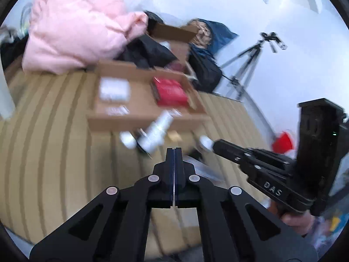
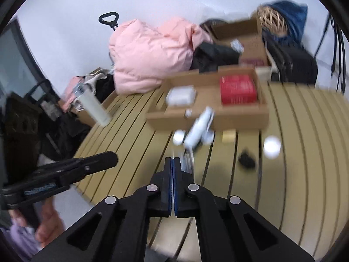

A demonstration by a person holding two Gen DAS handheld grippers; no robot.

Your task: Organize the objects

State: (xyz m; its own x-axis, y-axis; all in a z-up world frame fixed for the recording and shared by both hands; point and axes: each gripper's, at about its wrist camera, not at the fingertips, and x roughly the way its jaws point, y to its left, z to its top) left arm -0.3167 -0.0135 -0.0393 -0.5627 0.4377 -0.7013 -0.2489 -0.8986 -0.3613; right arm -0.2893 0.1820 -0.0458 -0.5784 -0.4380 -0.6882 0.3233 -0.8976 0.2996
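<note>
An open cardboard box (image 1: 139,123) (image 2: 240,120) sits on a tan striped surface and holds a red box (image 1: 171,91) (image 2: 237,89) and a white box (image 1: 113,90) (image 2: 180,96). A white bottle (image 1: 157,131) (image 2: 199,128) lies tilted against the box's front, with white round lids (image 1: 128,140) (image 2: 271,146) beside it. My left gripper (image 1: 174,149) (image 2: 115,157) is shut, its pads together above the surface short of the bottle. My right gripper (image 2: 173,159) (image 1: 214,145) is shut too, with blurred clear plastic (image 2: 187,160) just beside its tip; I see nothing clamped.
A pink puffy jacket (image 1: 76,32) (image 2: 152,52) is heaped behind the box, next to a second open carton (image 2: 240,35) and dark bags (image 2: 294,65). A tripod (image 1: 250,61) stands at the far right. A small black object (image 2: 246,160) lies on the striped surface.
</note>
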